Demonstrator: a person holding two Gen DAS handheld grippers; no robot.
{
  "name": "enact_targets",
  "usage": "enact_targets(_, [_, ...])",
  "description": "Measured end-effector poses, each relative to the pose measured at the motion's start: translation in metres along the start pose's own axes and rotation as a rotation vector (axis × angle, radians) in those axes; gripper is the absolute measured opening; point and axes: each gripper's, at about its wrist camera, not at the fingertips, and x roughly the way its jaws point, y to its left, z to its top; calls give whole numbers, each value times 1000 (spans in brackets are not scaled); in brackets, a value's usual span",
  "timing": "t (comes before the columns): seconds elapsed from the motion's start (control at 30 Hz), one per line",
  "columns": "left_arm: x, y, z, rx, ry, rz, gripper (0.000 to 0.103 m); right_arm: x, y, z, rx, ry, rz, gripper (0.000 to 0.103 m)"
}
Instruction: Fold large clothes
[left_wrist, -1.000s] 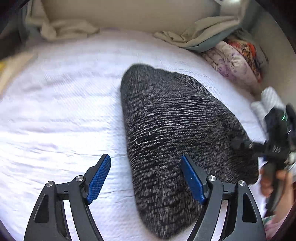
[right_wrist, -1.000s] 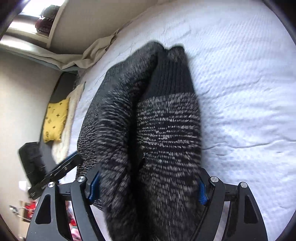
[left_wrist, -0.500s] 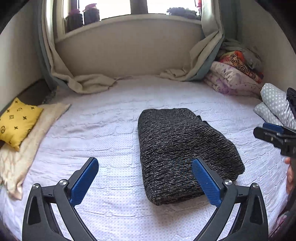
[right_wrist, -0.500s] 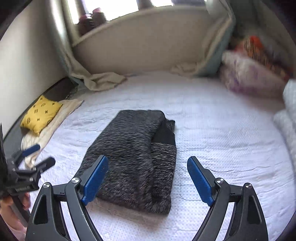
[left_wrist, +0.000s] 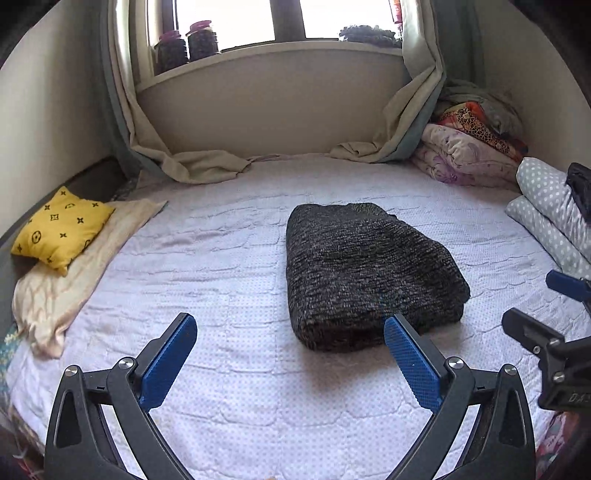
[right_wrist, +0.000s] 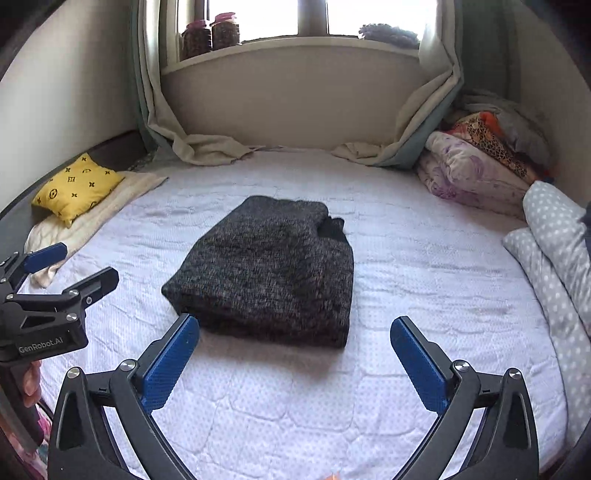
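Knit grey-black sweater (left_wrist: 365, 273) folded in chunky rectangle on quilted bed (left_wrist: 236, 266); both grippers' jaws spread, empty.

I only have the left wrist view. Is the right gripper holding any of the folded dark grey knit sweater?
Observer: No, the right gripper is open; only white quilted bedsheet shows between its pads, the folded dark grey knit sweater lying ahead.
Operator: Anything loose on the sweater?
Observer: A black ribbed cuff pokes out at its far right corner.
Operator: Who's on my left gripper?
Observer: A bare hand grips its handle.
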Motion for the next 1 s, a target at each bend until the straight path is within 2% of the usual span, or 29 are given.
enact_targets(0.13, [-13,-1,-18,-12,-10,-1,103,-6,2,-18,16,17,-51,103])
enact_targets(0.37, [-26,-6,-39,-28,-2,-19,103,-22,11,-45,9,6,-41,103])
enact_targets(0.53, [-32,-6,-57,-33,-12,2,103,-29,18,-63,11,10,-62,103])
enact_targets(0.63, [-34,-4,-64,-60,-18,6,103,-30,22,-69,15,19,-55,103])
enact_targets(0.83, [-43,-6,-71,-42,-45,36,103,-37,28,-75,21,9,-34,103])
enact_targets(1.0, [-39,-10,-79,-34,-21,40,103,-34,29,-78,25,22,-31,103])
